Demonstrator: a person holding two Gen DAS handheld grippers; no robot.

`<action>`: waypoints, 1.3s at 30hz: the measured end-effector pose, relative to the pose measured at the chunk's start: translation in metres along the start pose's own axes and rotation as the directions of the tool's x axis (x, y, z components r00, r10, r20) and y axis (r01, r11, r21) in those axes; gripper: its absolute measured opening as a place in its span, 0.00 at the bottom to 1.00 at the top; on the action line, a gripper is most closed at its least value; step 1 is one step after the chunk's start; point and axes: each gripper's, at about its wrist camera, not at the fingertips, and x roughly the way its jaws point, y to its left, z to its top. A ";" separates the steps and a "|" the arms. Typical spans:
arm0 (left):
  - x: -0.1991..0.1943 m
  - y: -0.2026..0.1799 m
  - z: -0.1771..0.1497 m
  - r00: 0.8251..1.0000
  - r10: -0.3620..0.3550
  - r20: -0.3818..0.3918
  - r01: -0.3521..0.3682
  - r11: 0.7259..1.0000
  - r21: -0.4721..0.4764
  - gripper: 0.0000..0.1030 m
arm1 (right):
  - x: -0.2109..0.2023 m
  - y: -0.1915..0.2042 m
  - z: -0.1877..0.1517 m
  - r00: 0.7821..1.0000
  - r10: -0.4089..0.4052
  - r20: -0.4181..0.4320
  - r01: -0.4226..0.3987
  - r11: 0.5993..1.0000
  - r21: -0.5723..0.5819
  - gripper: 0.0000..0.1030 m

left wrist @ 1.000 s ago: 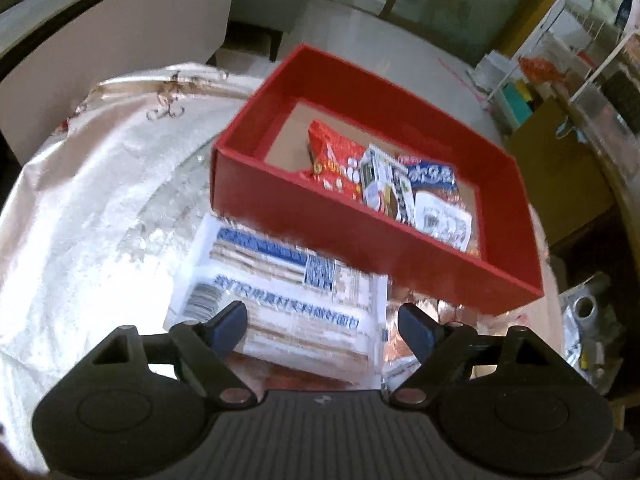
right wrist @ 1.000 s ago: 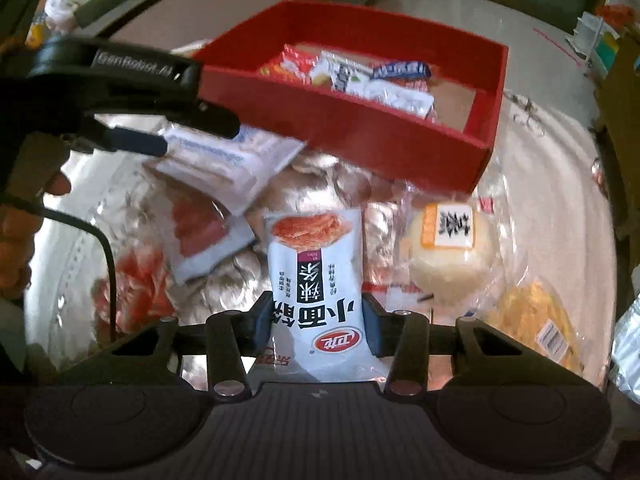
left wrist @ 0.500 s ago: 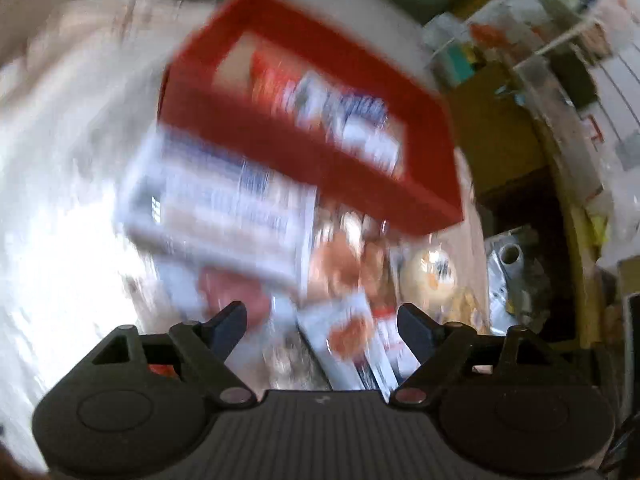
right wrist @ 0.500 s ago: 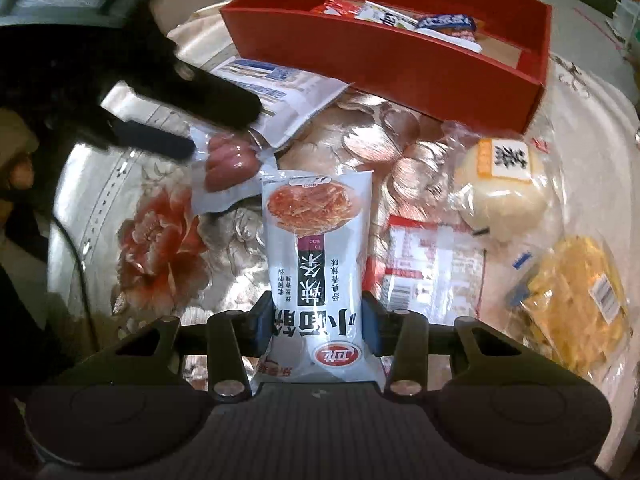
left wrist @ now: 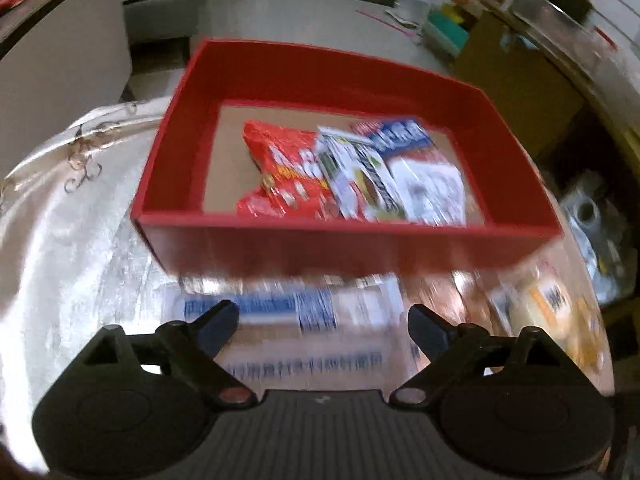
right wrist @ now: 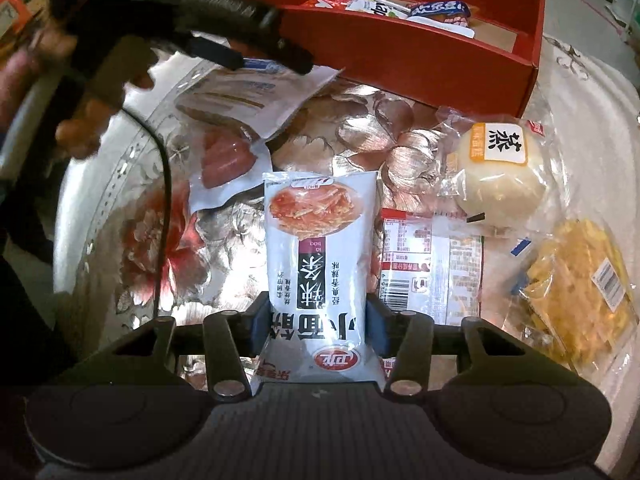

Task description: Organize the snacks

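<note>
Round counter (right wrist: 100, 184) under a shiny floral cloth, cluttered room behind. Landmark: the red box (right wrist: 420, 52) at the counter's far side, holding a red packet (left wrist: 288, 172) at left, then a white-green one (left wrist: 356, 176), then a blue-white one (left wrist: 404, 136). Left of the box in the right wrist view, left tongs (right wrist: 272, 58) gripped by a hand (right wrist: 84, 92), hovering over a white-and-blue pack (right wrist: 256, 96) lying just in front of the box; jaws wide apart, just been opening, nothing between them. Nearer than that pack, a clear sausage pouch (right wrist: 224, 160). In front of the box's middle, a white noodle-snack bag (right wrist: 320, 256) flat on the cloth, its near end between the right tongs (right wrist: 318, 320); jaws just been easing apart, pads beside the bag's edges, contact hard to tell. Right of the bag, a red-and-white packet (right wrist: 428, 256); beyond it, close to the box's right corner, a wrapped round bun (right wrist: 500, 172); farthest right, a bag of yellow crisps (right wrist: 576, 288)
</note>
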 end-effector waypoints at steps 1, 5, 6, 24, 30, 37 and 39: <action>-0.005 -0.001 -0.005 1.000 -0.023 -0.017 0.023 1.000 -0.001 0.85 | 0.000 -0.001 0.000 1.000 0.002 -0.001 -0.002 1.000 0.003 0.56; -0.031 -0.005 -0.034 0.986 -0.133 -0.105 0.129 0.991 -0.037 0.86 | -0.001 -0.002 0.000 1.000 0.008 -0.003 -0.008 1.000 0.010 0.56; -0.037 -0.007 -0.040 0.978 -0.161 -0.131 0.157 0.987 -0.037 0.86 | -0.001 -0.002 0.000 1.000 0.007 -0.003 -0.007 1.000 0.009 0.56; 0.009 -0.053 -0.020 0.950 0.097 -0.296 0.139 0.717 0.683 0.94 | 0.001 -0.005 0.000 0.999 0.048 -0.005 -0.048 0.999 0.026 0.63; 0.019 -0.047 -0.007 0.968 0.045 -0.247 0.141 0.718 0.682 0.97 | 0.002 -0.006 0.005 0.997 0.072 -0.020 -0.071 0.997 0.042 0.68; 0.020 -0.028 -0.006 0.955 0.065 -0.288 0.123 0.798 0.590 0.97 | 0.006 -0.001 0.003 0.996 0.083 -0.025 -0.082 0.996 0.027 0.78; 0.015 -0.029 -0.020 0.957 0.070 -0.282 0.108 0.817 0.567 0.96 | 0.005 -0.002 0.004 0.996 0.084 -0.024 -0.083 0.996 0.028 0.78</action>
